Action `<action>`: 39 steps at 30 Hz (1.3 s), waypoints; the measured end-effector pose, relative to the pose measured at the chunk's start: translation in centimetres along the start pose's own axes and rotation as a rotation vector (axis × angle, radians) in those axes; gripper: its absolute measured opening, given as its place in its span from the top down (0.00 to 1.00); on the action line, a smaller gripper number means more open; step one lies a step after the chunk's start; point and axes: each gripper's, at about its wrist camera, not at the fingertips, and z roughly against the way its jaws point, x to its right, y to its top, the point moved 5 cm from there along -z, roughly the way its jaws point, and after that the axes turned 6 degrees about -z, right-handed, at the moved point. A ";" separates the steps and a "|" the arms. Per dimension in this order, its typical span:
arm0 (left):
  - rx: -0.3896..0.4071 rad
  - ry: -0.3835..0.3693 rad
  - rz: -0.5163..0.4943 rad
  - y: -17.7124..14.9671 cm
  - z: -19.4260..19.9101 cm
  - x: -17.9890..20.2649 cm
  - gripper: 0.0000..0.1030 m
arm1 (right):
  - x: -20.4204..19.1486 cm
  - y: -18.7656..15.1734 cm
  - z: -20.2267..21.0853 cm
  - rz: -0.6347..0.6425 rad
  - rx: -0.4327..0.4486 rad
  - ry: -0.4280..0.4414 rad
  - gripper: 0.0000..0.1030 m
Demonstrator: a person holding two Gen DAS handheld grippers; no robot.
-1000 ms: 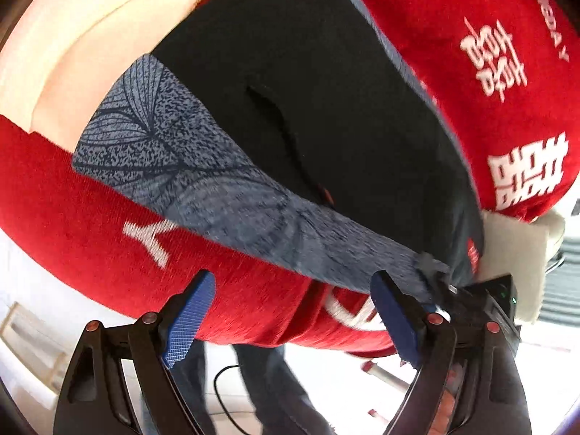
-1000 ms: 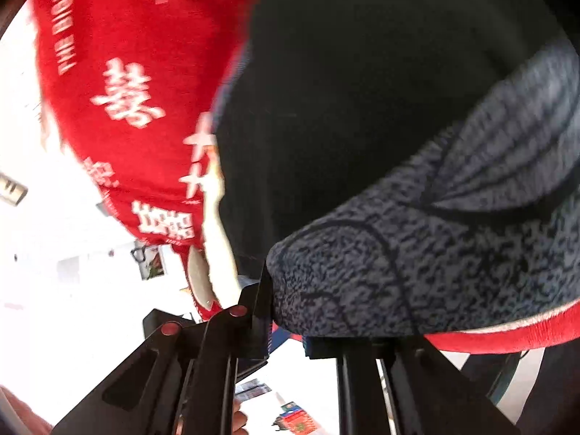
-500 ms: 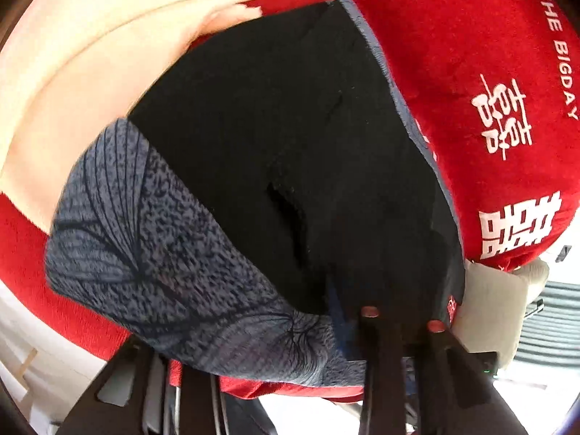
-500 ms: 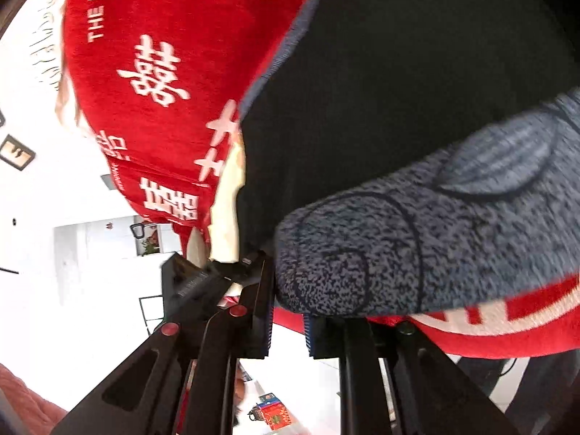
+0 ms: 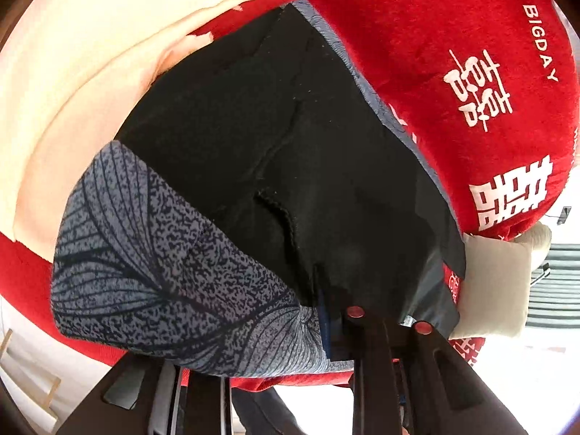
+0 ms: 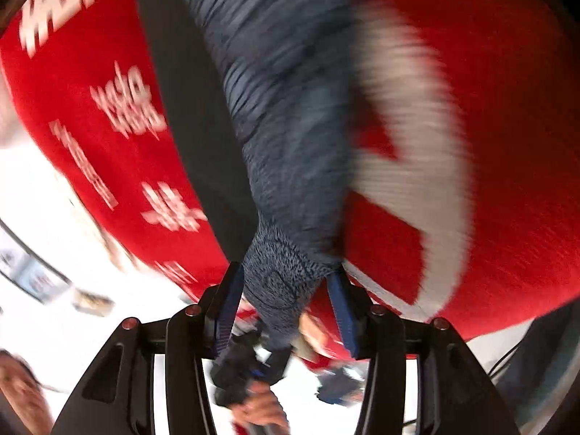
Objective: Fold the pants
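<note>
Left claw (image 5: 326, 326) clamped on the pants (image 5: 290, 166), right claw (image 6: 286, 311) letting go.
My right jaws are opening around the patterned hem just ahead; I'd pull clear straight back, so nothing drags off the red blanket (image 5: 453, 36).

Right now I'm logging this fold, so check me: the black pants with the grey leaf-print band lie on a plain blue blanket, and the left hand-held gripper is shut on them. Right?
One thing is off. The blanket is red with white lettering, not plain blue, as the left wrist view shows. The rest holds: the black pants with the grey leaf-print band lie on it, and the left hand-held gripper is shut on them.
</note>
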 end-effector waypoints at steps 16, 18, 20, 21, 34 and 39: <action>0.008 0.024 -0.051 1.5 1.7 1.5 0.75 | -9.7 -0.3 0.2 0.381 0.084 -0.378 0.95; 0.026 0.028 -0.052 2.3 2.6 2.1 0.75 | -12.7 -0.7 -0.1 0.462 0.072 -0.407 0.95; 0.042 0.030 -0.055 3.3 3.3 2.7 0.75 | -15.3 -0.4 -0.6 0.516 0.052 -0.426 0.95; 0.049 0.028 -0.058 4.0 3.5 3.3 0.75 | -16.6 0.0 -1.0 0.545 0.037 -0.439 0.95; 0.165 0.123 -0.065 18.4 -2.9 7.4 0.75 | -26.2 12.0 -14.0 0.747 -0.154 -0.679 0.94; 0.155 0.210 -0.053 22.4 -7.2 5.8 0.73 | -24.9 17.2 -20.0 0.791 -0.230 -0.807 0.93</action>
